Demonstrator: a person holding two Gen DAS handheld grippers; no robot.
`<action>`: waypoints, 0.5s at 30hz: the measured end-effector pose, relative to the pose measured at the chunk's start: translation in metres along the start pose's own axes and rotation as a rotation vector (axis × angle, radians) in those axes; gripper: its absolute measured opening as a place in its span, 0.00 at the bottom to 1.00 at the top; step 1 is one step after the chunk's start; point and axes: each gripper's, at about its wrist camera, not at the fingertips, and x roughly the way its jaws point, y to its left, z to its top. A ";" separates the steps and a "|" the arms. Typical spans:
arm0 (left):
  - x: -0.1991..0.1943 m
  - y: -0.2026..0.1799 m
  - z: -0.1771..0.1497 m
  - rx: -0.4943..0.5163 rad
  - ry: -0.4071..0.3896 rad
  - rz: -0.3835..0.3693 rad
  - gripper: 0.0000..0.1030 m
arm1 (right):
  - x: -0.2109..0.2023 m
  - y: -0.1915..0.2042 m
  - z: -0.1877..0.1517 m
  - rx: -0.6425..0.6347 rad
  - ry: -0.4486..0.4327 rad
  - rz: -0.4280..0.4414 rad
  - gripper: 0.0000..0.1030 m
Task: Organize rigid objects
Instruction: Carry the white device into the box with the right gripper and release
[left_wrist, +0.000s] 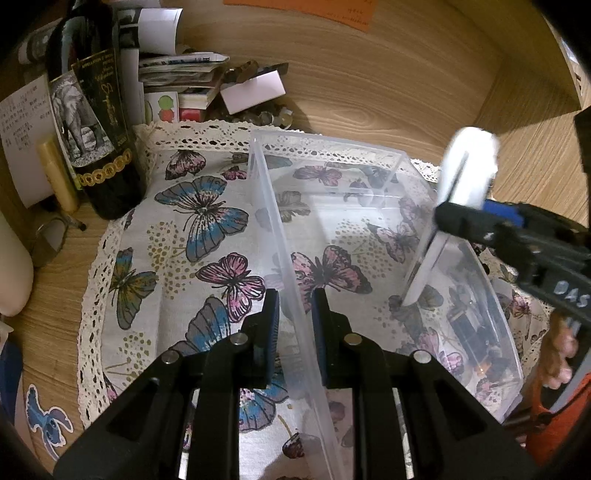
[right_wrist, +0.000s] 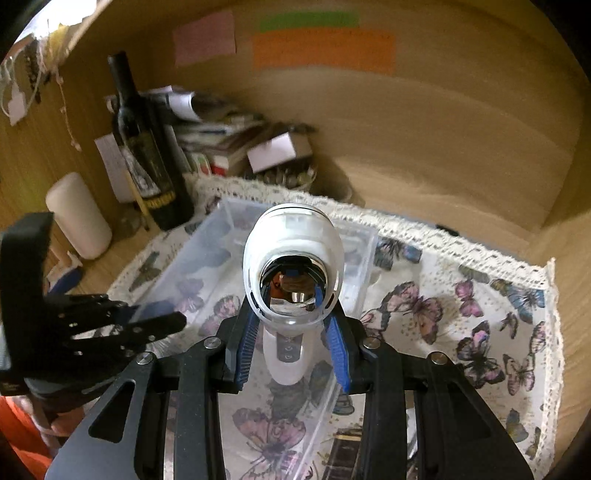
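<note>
A clear plastic bin (left_wrist: 332, 206) stands on the butterfly cloth (left_wrist: 177, 236). My left gripper (left_wrist: 294, 325) straddles the bin's left wall, one blue pad on each side, closed on it. My right gripper (right_wrist: 293, 332) is shut on a white handheld device (right_wrist: 293, 266) with a shiny round head, held above the bin (right_wrist: 207, 258). In the left wrist view the device (left_wrist: 461, 184) hangs tilted over the bin's right side, its lower end inside the bin, with the right gripper (left_wrist: 480, 221) around it. The left gripper (right_wrist: 155, 321) shows at the bin's left wall.
A dark wine bottle (left_wrist: 96, 110) stands at the back left beside a yellow tube (left_wrist: 59, 173), papers and small boxes (left_wrist: 184, 81). A white cylinder (right_wrist: 79, 218) stands left. Wooden walls (left_wrist: 406, 74) close the back and right. Dark small items (left_wrist: 476, 343) lie by the bin's near right.
</note>
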 end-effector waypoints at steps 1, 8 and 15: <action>0.000 0.000 0.000 -0.001 0.001 -0.001 0.18 | 0.004 0.001 0.000 -0.005 0.013 0.002 0.31; 0.000 -0.001 0.000 0.003 0.001 0.002 0.18 | 0.030 0.001 -0.001 -0.005 0.085 0.027 0.31; 0.000 -0.001 0.000 0.004 -0.002 0.003 0.18 | 0.019 0.000 0.002 -0.015 0.043 0.013 0.40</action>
